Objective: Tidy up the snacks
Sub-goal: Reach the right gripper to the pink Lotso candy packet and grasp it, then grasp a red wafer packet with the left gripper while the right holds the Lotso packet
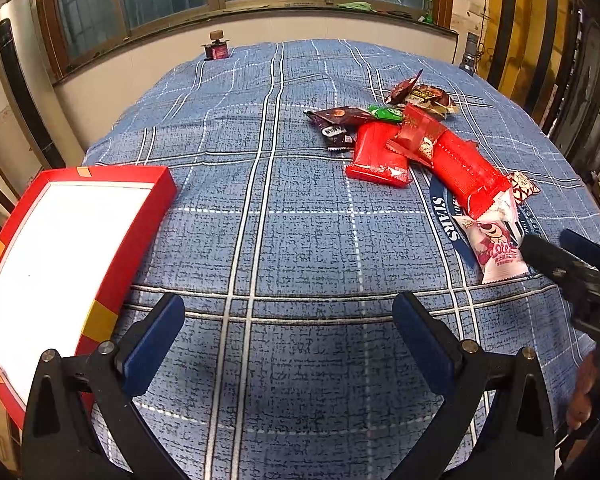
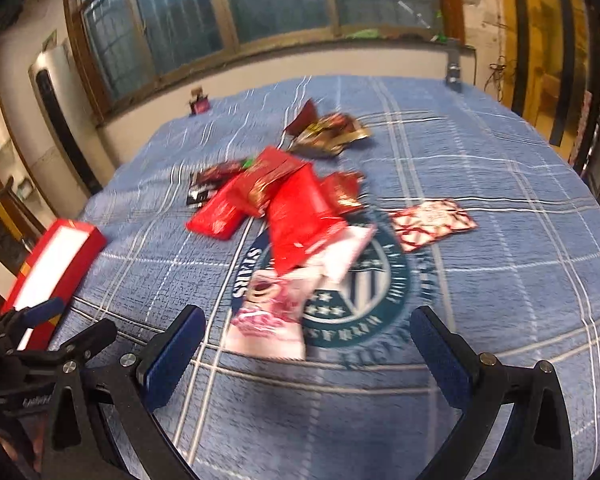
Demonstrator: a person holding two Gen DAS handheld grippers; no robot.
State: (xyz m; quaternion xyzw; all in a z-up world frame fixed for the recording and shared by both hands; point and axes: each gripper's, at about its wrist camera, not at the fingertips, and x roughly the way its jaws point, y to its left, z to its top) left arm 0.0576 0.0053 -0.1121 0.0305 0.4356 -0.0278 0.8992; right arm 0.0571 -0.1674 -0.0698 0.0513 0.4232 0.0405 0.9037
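Note:
A heap of snack packets lies on the blue checked cloth: red packets (image 1: 380, 156) (image 2: 296, 216), dark brown ones (image 1: 338, 118) (image 2: 328, 130), a green one (image 1: 386, 113), a red-and-white patterned one (image 2: 432, 222) and a pink-and-white packet (image 1: 496, 248) (image 2: 272, 316) nearest the front. A red box with a white inside (image 1: 56, 256) (image 2: 56, 264) stands at the left. My left gripper (image 1: 288, 336) is open and empty over bare cloth, right of the box. My right gripper (image 2: 306, 356) is open and empty just short of the pink-and-white packet; it also shows in the left wrist view (image 1: 568, 256).
A small dark red item (image 1: 217, 49) stands at the far edge of the table below the windows. A grey clamp post (image 1: 470, 56) stands at the far right corner. A tall white appliance (image 1: 12, 88) stands left of the table.

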